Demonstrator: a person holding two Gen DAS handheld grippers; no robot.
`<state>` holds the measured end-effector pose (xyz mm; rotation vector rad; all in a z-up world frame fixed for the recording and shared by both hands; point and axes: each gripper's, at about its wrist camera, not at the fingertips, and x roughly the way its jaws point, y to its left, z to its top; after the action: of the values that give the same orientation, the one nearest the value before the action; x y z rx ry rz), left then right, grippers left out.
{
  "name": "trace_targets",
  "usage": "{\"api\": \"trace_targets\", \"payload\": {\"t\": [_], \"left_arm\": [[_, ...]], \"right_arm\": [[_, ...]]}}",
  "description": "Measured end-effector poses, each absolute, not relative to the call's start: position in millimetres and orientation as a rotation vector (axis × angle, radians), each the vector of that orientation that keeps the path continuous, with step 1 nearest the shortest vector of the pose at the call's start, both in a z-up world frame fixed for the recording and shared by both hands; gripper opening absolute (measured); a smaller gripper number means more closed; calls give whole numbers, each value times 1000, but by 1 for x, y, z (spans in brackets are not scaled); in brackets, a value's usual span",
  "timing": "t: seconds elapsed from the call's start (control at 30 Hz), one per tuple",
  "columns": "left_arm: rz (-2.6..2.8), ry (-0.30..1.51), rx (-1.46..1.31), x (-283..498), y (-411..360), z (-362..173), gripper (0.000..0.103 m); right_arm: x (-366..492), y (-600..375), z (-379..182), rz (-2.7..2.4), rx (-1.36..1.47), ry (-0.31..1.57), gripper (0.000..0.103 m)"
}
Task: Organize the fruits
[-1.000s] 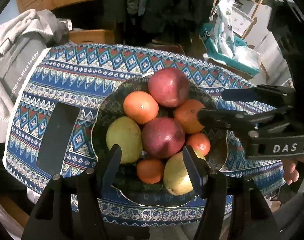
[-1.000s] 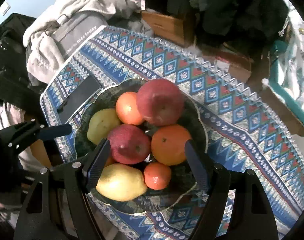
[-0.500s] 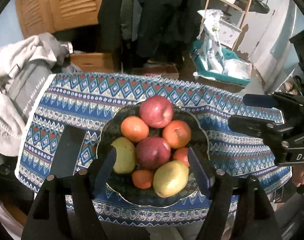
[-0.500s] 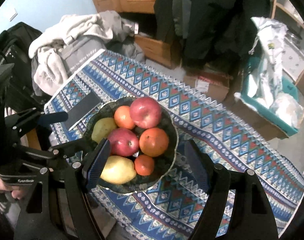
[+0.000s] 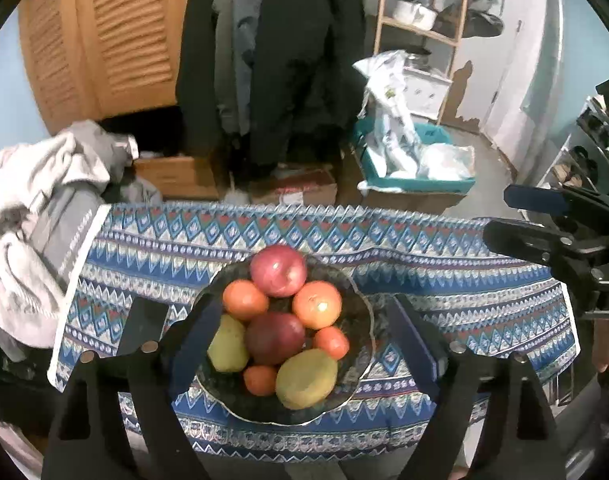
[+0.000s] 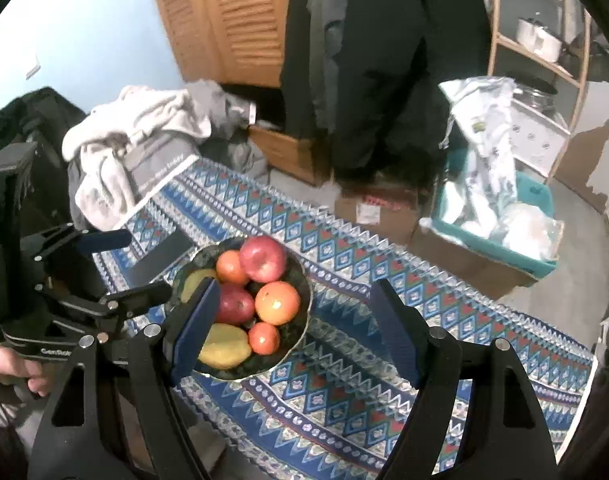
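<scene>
Dark glass bowl [image 5: 360, 364] on a blue patterned tablecloth [image 5: 444, 280], holding two red apples [image 5: 278, 270], oranges [image 5: 316, 304] and two yellow-green pears [image 5: 306, 378] heaped together. Left gripper [image 5: 308, 340] hangs above the bowl; its jaws have just been opening and stand wide, holding nothing. Right gripper [image 6: 294, 324] hangs above the bowl's right side, jaws wide apart, empty. A flat black slab [image 6: 160, 258] lies just left of the bowl.
</scene>
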<state>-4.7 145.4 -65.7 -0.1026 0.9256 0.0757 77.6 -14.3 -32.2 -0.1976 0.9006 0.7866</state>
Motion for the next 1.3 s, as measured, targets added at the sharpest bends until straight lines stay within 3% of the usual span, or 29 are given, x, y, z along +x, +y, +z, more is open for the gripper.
{"api": "trace_targets", "payload": {"t": [0.3,0.6,1.3], "left_arm": [[96,847,-25,-6,122,-35,88],[132,779,12,-7,112,-15,100],[155,727,28,-6,100,2,101]], "right_arm": [[69,-49,-5,752,-158,811,82],[67,-78,13,707,-119,747,84],[57,-92,11,674,-169,696,84]]}}
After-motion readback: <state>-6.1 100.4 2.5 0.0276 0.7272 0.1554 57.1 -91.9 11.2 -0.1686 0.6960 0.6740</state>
